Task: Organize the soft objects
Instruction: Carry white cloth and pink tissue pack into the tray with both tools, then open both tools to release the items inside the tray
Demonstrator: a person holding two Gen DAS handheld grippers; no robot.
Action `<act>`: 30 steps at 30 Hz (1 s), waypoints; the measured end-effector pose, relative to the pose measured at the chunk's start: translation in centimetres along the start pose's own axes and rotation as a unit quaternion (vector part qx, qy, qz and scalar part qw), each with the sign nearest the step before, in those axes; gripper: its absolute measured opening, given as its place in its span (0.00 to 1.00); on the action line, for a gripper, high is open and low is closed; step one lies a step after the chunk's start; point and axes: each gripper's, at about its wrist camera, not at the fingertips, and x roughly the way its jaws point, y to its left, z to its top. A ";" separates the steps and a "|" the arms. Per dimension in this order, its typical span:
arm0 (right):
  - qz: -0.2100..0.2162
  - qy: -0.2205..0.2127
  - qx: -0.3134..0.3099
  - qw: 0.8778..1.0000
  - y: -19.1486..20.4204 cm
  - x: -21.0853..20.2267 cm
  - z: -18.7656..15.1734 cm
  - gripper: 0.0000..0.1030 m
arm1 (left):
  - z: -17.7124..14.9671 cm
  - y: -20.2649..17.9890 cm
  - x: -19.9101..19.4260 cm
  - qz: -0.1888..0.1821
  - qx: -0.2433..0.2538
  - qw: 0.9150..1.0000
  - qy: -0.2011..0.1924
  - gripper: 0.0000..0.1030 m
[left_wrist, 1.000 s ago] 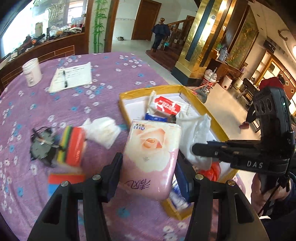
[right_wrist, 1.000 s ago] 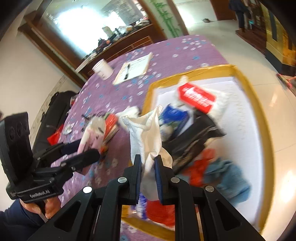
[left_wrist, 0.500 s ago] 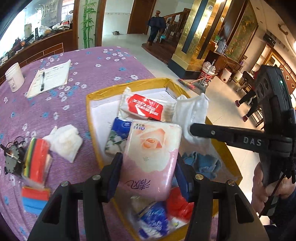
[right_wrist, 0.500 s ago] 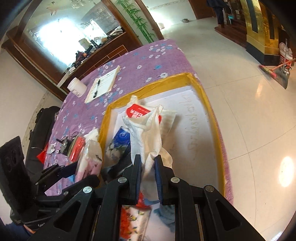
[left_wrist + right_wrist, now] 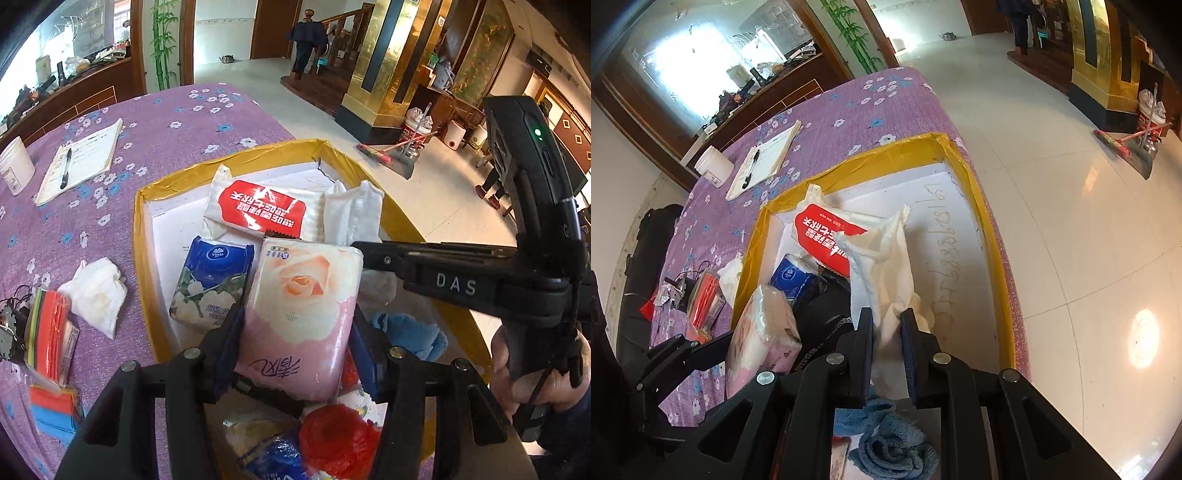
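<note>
My left gripper [image 5: 295, 325] is shut on a pink rose-printed tissue pack [image 5: 301, 314], held over the yellow-rimmed white box [image 5: 236, 162]. In the right wrist view that pack [image 5: 761, 332] shows at the left, between the left gripper's fingers. My right gripper [image 5: 886, 317] is shut on a crumpled white cloth [image 5: 890, 269], also over the box [image 5: 982, 214]; the same cloth [image 5: 354, 214] hangs beyond the right gripper in the left wrist view. Inside the box lie a red-labelled wipes pack [image 5: 258, 210], a blue tissue pack [image 5: 210, 280], a blue towel [image 5: 886, 439] and a red bag [image 5: 336, 439].
On the purple flowered tablecloth [image 5: 110, 177] left of the box lie a white wad [image 5: 96, 291], coloured sponges [image 5: 48, 332], a notepad with a pen [image 5: 81, 158] and a white jar [image 5: 14, 166]. The box's right rim is at the table edge, tiled floor beyond.
Both grippers have moved from the tablecloth side to over the box, carrying the pink pack and the white cloth. Their grips are unchanged.
</note>
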 end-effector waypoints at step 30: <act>-0.003 -0.061 0.030 0.998 2.1 -7.4 -2.5 0.57 | -1.3 -1.2 -5.1 -0.032 0.011 0.999 -0.042 0.88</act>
